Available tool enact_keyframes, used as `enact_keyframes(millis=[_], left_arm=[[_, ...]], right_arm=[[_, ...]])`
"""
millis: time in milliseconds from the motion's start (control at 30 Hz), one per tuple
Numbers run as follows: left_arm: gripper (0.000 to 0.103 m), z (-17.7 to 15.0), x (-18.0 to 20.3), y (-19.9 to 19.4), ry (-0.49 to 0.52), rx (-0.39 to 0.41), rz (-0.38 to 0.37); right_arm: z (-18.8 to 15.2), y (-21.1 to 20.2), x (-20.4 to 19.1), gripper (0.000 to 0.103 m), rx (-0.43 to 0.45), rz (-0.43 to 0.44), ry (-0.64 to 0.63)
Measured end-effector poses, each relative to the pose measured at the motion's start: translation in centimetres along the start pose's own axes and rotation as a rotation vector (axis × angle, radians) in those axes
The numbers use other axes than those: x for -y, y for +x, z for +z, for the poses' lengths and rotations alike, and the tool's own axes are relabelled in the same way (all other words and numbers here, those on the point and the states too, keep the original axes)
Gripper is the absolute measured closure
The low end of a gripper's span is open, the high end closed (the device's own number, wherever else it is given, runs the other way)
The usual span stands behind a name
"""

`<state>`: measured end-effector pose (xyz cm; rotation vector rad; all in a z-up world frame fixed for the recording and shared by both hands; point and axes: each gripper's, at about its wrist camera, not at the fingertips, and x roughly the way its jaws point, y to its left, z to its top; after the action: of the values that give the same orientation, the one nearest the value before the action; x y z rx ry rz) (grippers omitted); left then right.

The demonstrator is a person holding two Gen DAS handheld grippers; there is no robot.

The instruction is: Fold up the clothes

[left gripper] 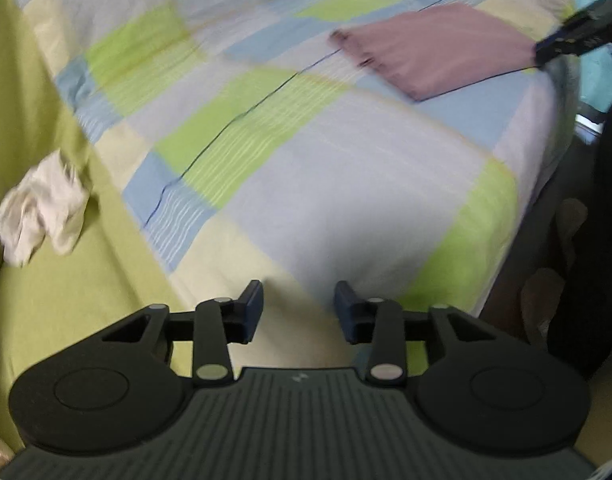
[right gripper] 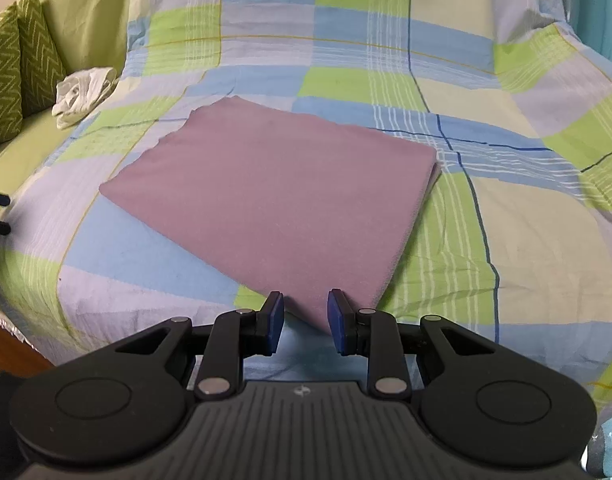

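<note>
Through my left wrist camera, my left gripper (left gripper: pixel 298 307) hovers over the checked bedspread (left gripper: pixel 345 168), jaws parted a moderate way with nothing between them. The picture is smeared with motion. Far up to the right lies the folded mauve cloth (left gripper: pixel 433 50), flat on the spread, and my right gripper (left gripper: pixel 545 50) reaches in from the right edge, its tip at the cloth's near corner. Off to the left, a crumpled white garment (left gripper: pixel 42 212) sits on the plain green sheet (left gripper: pixel 66 300).

Over to my right wrist camera: sharp view here. My right gripper (right gripper: pixel 304 322) points down at the near corner of the mauve cloth (right gripper: pixel 274 188). The jaws stand narrowly apart, the corner lying between them, pads not pressing it. The white garment (right gripper: pixel 84 94) rests far left, beside two green zigzag cushions (right gripper: pixel 14 76).
</note>
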<state>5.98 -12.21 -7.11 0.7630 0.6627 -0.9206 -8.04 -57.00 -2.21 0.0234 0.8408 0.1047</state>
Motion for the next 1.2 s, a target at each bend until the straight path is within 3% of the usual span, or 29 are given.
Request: enact_keyframes(millis=[100, 367, 533, 767, 867, 1000, 1200], left_arm=[[0.069, 1.7, 1.8, 0.2, 0.009, 0.07, -0.062], [0.07, 5.0, 5.1, 3.2, 0.082, 0.108, -0.161], [0.07, 8.3, 5.9, 5.6, 0.096, 0.144, -0.219], [0.067, 11.1, 7.0, 6.9, 0.12, 0.137, -0.221], [0.067, 12.1, 6.9, 6.5, 0.127, 0.159, -0.197], [0.067, 14.3, 7.0, 6.7, 0.134, 0.181, -0.206], [0.067, 16.2, 8.4, 8.1, 0.182, 0.193, -0.234]], right_arm=[[-0.1, -0.6, 0.2, 0.07, 0.035, -0.001, 0.025], [-2.2, -0.6, 1.5, 0.069, 0.052, 0.021, 0.048], [-4.3, -2.7, 4.0, 0.066, 0.151, -0.01, 0.115], [-6.1, -2.7, 11.0, 0.066, 0.103, -0.183, 0.229], [-6.2, -3.6, 14.8, 0.066, 0.139, -0.265, 0.316], [-5.7, -3.0, 19.0, 0.066, 0.164, -0.226, 0.355], [-6.8, -2.8, 26.5, 0.066, 0.211, -0.375, 0.517]])
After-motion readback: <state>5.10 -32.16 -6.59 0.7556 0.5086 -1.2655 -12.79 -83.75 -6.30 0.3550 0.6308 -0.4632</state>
